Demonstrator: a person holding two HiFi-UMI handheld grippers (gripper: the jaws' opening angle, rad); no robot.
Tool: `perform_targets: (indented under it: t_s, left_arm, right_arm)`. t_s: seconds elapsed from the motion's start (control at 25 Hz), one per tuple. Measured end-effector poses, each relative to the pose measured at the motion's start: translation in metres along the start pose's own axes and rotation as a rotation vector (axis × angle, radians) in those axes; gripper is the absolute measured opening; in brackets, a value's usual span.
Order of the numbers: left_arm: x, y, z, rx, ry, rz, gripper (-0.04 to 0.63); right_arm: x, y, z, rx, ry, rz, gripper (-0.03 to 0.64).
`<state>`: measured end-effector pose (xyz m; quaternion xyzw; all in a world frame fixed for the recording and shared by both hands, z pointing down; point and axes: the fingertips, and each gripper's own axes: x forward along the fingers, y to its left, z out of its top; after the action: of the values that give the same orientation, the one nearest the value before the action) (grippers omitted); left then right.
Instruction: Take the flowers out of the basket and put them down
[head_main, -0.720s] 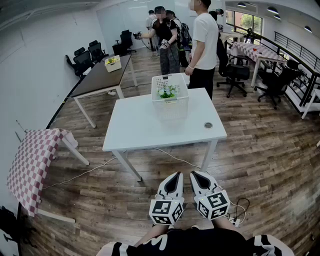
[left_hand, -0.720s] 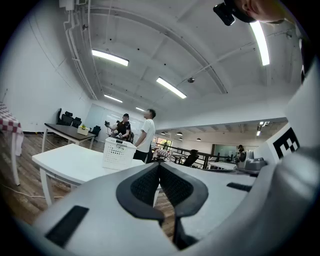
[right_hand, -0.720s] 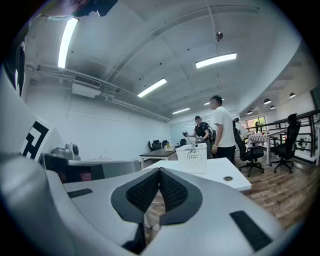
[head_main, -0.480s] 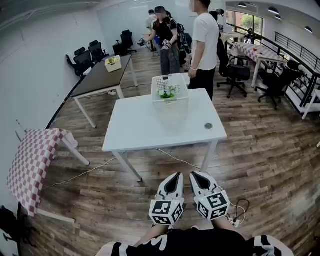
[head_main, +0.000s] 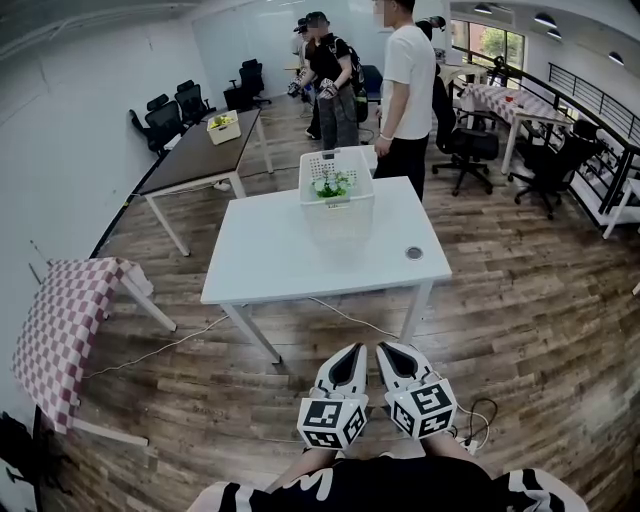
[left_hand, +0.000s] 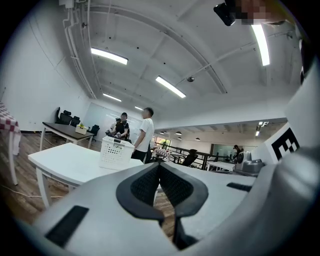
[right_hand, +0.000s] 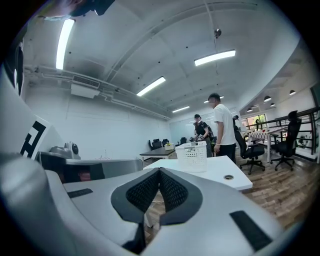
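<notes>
Flowers (head_main: 332, 184): inside white basket (head_main: 337, 208), not yet lifted.
Basket: on worktop's (head_main: 270, 265) far half.
Left gripper (head_main: 349, 352): jaws together, empty, well short of basket.
Right gripper (head_main: 386, 350): likewise closed and empty; probably idle until basket is within reach.

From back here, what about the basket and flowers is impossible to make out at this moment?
- Flowers, head view: too small to count; basket walls hide the stems.
- Both gripper views: the basket wall hides the flowers entirely.
- Round thing on the white table, head view: too small to identify.
</notes>
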<state>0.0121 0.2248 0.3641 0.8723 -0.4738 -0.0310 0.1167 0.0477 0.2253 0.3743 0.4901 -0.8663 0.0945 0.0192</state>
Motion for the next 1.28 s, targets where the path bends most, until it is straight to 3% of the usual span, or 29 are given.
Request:
perform_targets:
  t_s: [0.44, 0.84, 1.04, 1.28]
  left_arm:
    - [0.009, -0.002, 0.003, -0.006, -0.010, 0.018, 0.006]
    - [0.032, -0.019, -0.004, -0.013, -0.039, 0.050, 0.006]
    - [0.042, -0.012, -0.007, -0.036, -0.038, 0.090, 0.006]
    - [0.072, 0.005, -0.003, -0.035, -0.043, 0.084, 0.006]
  right_arm:
    - [-0.001, -0.016, 0.010, 0.029, -0.044, -0.024, 0.014]
    - [-0.007, -0.044, 0.016, 0.022, -0.068, 0.014, 0.014]
    - [0.002, -0.055, 0.014, 0.022, -0.051, 0.035, 0.014]
    - [0.029, -0.072, 0.018, 0.017, -0.062, 0.031, 0.014]
